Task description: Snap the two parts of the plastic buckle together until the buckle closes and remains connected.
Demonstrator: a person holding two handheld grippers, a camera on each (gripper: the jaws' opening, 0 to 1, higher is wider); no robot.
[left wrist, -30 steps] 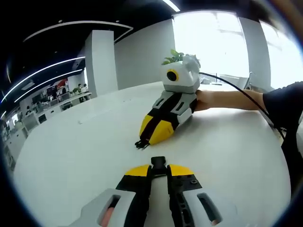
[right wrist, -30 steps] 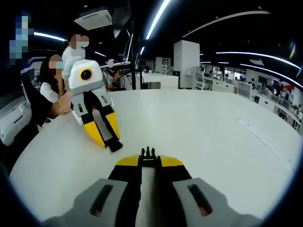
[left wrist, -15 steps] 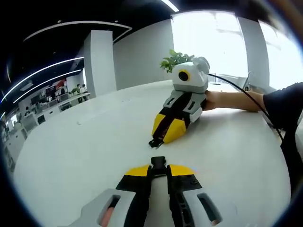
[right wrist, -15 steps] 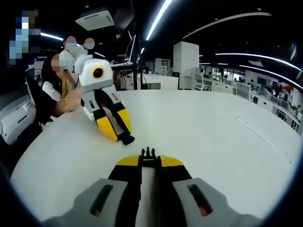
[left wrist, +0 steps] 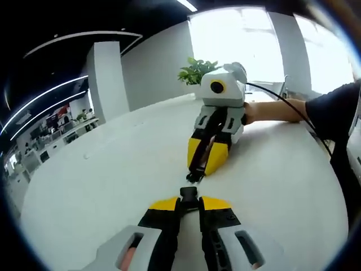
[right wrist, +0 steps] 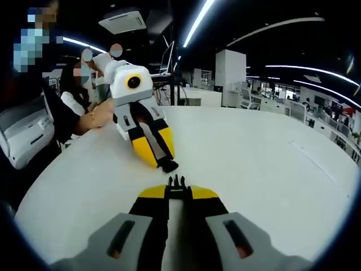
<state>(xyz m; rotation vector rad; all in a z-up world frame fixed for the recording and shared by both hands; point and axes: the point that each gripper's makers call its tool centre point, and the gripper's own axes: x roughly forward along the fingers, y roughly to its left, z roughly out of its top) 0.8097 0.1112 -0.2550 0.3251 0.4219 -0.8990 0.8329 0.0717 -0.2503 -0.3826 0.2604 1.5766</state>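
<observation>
Both grippers clamp buckle halves over the white table [left wrist: 101, 186]: left gripper [left wrist: 189, 199] pinches the socket half [left wrist: 189, 193], right gripper [right wrist: 177, 189] the pronged half [right wrist: 177, 181], tips nearly meeting, apart.

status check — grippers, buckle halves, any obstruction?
Left gripper shut on socket half; right gripper shut on pronged half. Halves tip to tip, close, not yet mated. White table between them bare.
</observation>
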